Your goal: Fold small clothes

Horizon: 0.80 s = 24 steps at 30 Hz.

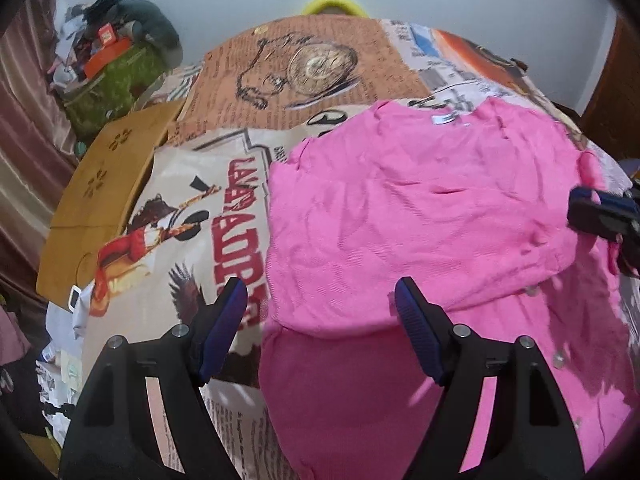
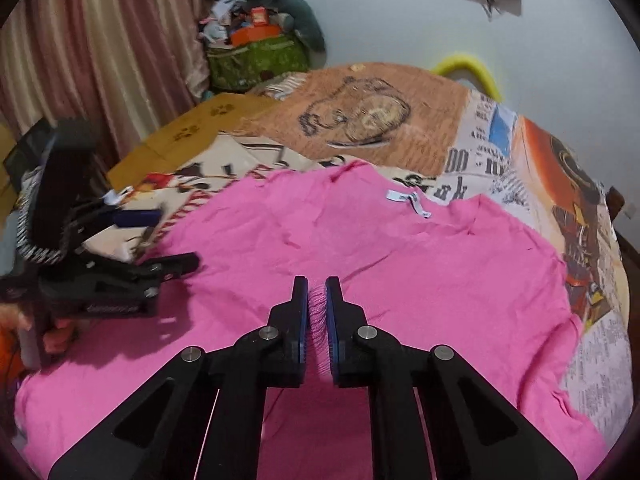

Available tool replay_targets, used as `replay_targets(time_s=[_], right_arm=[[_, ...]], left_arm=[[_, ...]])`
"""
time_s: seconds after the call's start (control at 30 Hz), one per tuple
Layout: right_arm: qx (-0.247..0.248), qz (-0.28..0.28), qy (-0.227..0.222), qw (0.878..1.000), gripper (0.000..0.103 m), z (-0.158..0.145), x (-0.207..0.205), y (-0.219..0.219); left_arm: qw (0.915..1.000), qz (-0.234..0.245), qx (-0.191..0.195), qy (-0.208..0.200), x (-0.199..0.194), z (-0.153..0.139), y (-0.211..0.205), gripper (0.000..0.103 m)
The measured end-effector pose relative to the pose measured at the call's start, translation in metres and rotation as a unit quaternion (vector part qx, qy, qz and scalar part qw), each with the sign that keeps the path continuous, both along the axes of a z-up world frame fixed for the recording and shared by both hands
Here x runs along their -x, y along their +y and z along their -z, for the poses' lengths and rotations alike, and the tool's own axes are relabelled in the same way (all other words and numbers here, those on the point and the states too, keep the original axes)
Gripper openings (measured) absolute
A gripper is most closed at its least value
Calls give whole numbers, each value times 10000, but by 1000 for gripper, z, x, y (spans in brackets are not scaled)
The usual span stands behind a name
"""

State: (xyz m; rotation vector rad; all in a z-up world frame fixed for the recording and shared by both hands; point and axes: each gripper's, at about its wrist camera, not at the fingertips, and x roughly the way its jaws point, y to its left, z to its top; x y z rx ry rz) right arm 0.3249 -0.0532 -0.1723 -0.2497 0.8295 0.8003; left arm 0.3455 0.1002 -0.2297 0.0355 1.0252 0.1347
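Note:
A pink garment (image 1: 420, 216) lies spread on the printed bedsheet (image 1: 224, 168), with a white neck label (image 1: 442, 120) at its far edge and one part folded over the rest. My left gripper (image 1: 320, 304) is open and empty, hovering over the garment's left edge. My right gripper (image 2: 317, 296) is shut on a pinch of the pink garment (image 2: 400, 248). The right gripper also shows at the right edge of the left wrist view (image 1: 600, 208). The left gripper shows open at the left of the right wrist view (image 2: 160, 236).
A tan wooden board (image 1: 100, 184) with paw cut-outs lies at the bed's left side. A green bag (image 1: 108, 76) piled with clutter stands by the curtain (image 2: 100, 40). A yellow curved object (image 2: 468, 66) sits at the bed's far edge against the white wall.

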Motion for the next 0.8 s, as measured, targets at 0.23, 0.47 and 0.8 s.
replay_targets(time_s=[0.23, 0.47, 0.8], right_arm=[[265, -163, 467, 9984, 8, 9, 27, -25], [-57, 560, 643, 9963, 34, 12, 14, -54], [134, 784, 844, 9932, 32, 50, -6, -42]], left_arm=[[9996, 212, -78, -190, 21, -19, -19, 82], [9995, 287, -81, -137, 28, -14, -27, 83], [9988, 228, 120, 419, 16, 24, -28, 84]])
